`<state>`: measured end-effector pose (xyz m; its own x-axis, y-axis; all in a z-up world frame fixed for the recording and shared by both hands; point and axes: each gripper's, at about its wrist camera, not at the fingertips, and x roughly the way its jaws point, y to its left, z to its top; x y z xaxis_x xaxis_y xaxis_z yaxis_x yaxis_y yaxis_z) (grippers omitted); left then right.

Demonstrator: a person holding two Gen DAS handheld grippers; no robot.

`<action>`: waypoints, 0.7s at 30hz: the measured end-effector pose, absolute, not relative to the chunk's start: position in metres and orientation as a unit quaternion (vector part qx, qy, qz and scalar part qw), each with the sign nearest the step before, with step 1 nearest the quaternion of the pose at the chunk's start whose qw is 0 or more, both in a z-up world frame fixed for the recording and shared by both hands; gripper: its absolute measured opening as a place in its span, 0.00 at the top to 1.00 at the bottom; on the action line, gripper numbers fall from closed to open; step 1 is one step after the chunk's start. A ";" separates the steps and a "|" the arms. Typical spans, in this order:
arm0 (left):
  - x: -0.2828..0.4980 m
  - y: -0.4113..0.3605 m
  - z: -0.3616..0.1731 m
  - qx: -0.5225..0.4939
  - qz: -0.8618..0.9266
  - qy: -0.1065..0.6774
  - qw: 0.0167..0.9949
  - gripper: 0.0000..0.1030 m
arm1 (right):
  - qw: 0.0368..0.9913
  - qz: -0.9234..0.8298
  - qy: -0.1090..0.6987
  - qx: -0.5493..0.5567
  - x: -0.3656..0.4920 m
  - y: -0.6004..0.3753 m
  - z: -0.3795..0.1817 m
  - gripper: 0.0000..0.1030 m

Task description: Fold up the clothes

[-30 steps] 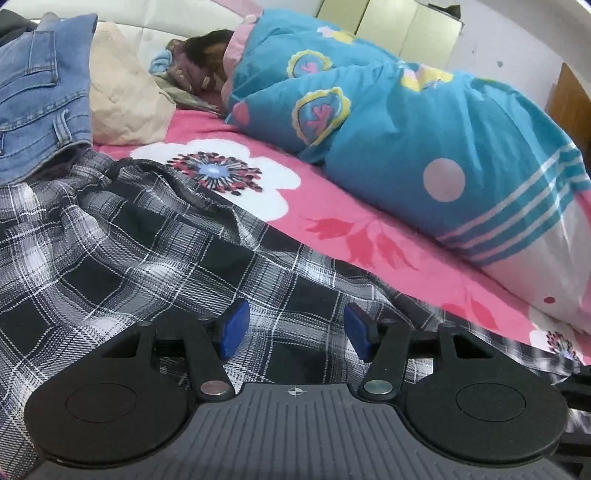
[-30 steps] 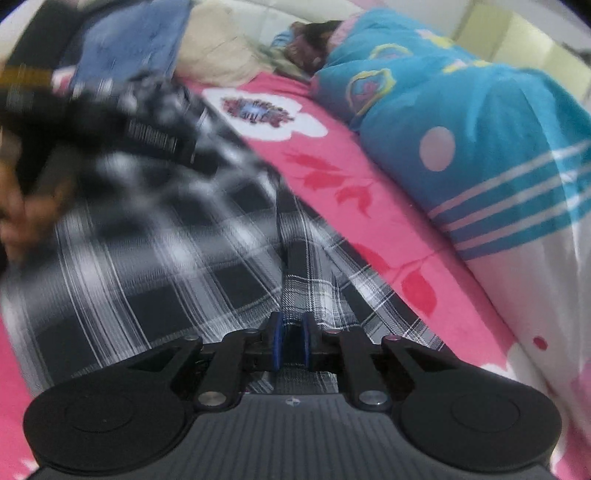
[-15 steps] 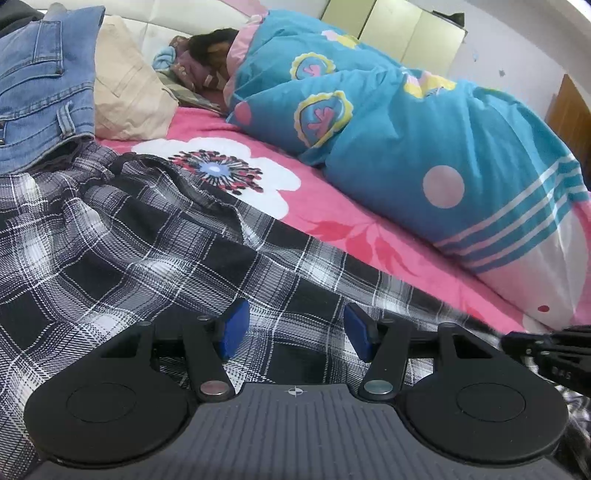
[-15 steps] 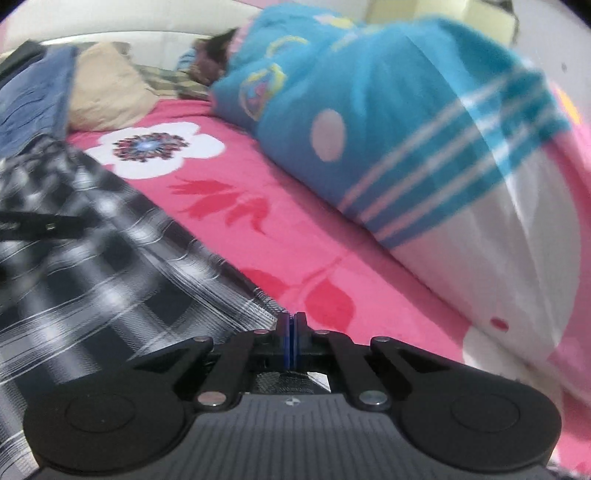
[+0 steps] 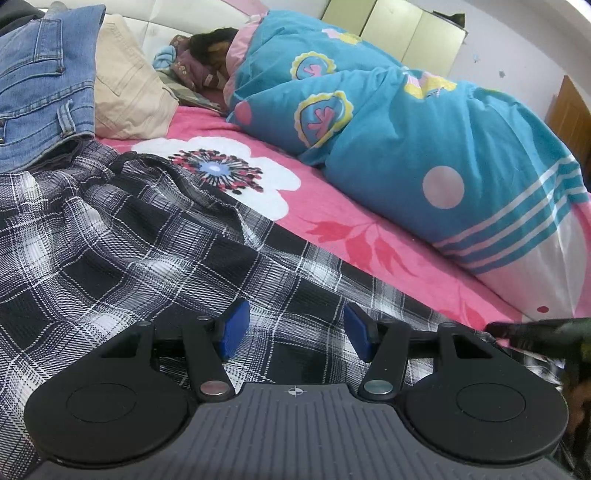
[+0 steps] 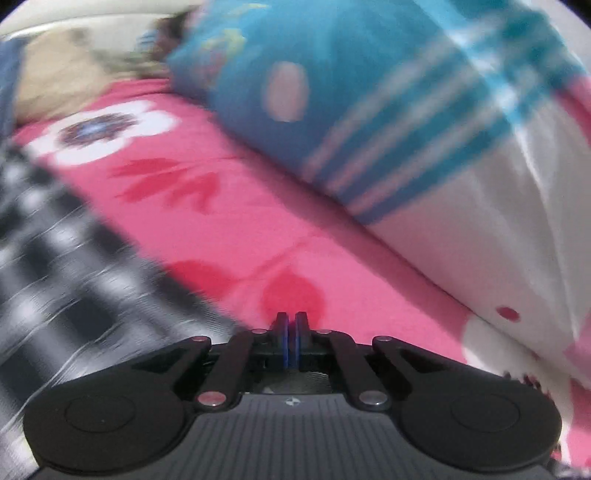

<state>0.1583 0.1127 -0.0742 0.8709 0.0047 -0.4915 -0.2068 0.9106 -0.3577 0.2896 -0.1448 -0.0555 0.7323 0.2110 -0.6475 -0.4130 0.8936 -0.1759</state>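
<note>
A black-and-white plaid garment [image 5: 147,251] lies spread on the pink flowered bed sheet [image 5: 332,218]. My left gripper [image 5: 295,328] hovers low over it, open, with nothing between its blue pads. My right gripper [image 6: 291,321] is shut, and the plaid garment's [image 6: 55,277] right edge runs up to its fingers from the left, apparently pinched there. That view is blurred by motion. In the left wrist view the right gripper [image 5: 532,330] shows as a dark blur at the right, over the garment's far corner.
Folded blue jeans [image 5: 37,85] and beige trousers [image 5: 129,92] lie at the head of the bed. A person [image 5: 210,40] lies under a blue patterned quilt [image 5: 406,129] along the right side. Behind are pale wardrobe doors [image 5: 399,29] and a wooden door [image 5: 569,114].
My right gripper swung to the right, staying shut, from over the plaid cloth to over the pink sheet beside the quilt. The plaid's right edge now lies stretched farther right. The left gripper stayed put.
</note>
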 end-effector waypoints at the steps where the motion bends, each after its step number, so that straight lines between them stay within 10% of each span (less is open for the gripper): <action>1: 0.158 0.113 -0.074 -0.205 0.055 0.247 0.945 0.45 | 0.922 0.154 0.327 -0.136 0.296 -0.152 -0.051 0.98; 17: 0.191 -0.011 -0.046 -0.069 -0.050 0.253 0.964 0.35 | 0.908 0.247 0.278 -0.191 0.107 -0.243 0.003 0.97; 21: 0.204 -0.020 -0.070 -0.052 -0.026 0.269 0.961 0.35 | 0.884 0.257 0.268 -0.284 0.078 -0.224 -0.028 0.80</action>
